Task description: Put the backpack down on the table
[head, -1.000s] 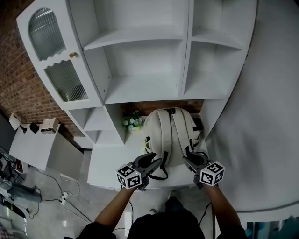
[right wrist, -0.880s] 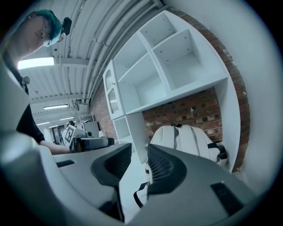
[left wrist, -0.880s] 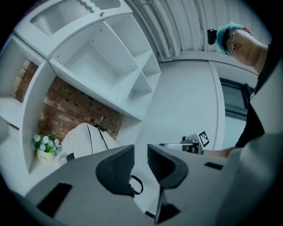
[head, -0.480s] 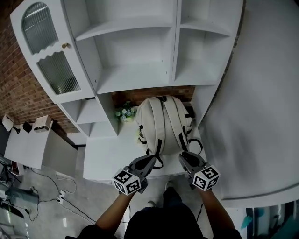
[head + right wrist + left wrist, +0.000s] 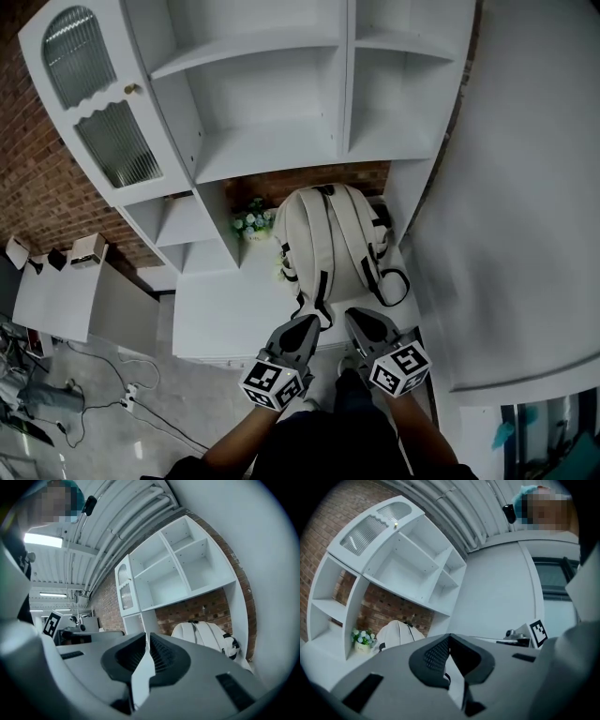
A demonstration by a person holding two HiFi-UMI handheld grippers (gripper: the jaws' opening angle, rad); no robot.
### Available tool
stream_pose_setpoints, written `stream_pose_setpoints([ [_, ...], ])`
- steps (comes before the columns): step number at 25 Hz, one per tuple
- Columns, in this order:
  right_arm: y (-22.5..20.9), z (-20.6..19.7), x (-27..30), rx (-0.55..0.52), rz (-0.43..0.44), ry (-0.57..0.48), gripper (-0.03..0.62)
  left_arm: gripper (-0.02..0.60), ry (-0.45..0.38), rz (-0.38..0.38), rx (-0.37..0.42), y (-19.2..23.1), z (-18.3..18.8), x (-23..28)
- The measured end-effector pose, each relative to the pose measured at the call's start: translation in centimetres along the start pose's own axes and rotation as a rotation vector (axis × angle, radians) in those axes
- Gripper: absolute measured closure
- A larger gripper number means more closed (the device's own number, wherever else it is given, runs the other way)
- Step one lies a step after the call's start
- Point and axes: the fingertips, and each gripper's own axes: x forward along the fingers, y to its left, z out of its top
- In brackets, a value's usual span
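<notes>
The cream backpack (image 5: pixel 328 234) with black-trimmed straps rests on the white table (image 5: pixel 225 319), its top against the brick back wall. It also shows in the left gripper view as the backpack (image 5: pixel 396 630) and in the right gripper view as the backpack (image 5: pixel 201 632). Both grippers hang off its near end, at the table's front edge, touching nothing. My left gripper (image 5: pixel 305 324) (image 5: pixel 449 637) is shut, pads together and empty. My right gripper (image 5: pixel 359 319) (image 5: pixel 147 637) is closing, with a thin slit between its pads and nothing in it.
A white shelf unit (image 5: pixel 272 94) rises over the table, with a glass-panelled door (image 5: pixel 94 103) at its left. A small pot of flowers (image 5: pixel 251 223) stands left of the backpack. A white wall (image 5: pixel 525 187) closes the right side. Cables lie on the floor (image 5: pixel 112 394) at lower left.
Both grippers have drawn back from the backpack's near end to the table's front edge and come closer together. Their jaws have narrowed. The backpack stays where it was.
</notes>
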Motion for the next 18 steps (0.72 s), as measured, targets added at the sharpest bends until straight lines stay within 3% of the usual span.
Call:
stream_pose_setpoints([
  [8, 3.3, -1.8, -0.2, -0.05, -0.026, 0.048, 0.563, 0.565, -0.011, 0.144, 0.037, -0.4, -1.7, -2.3],
  [13, 4.0, -3.7, -0.6, -0.096, -0.12, 0.05, 0.574, 0.565, 0.001, 0.243, 0.159, 0.4, -2.5, -3.8],
  [18, 3.8, -5.4, -1.6, -0.083, -0.217, 0.043, 0.577, 0.565, -0.001, 0.296, 0.144, 0.8, -3.6, -4.9],
])
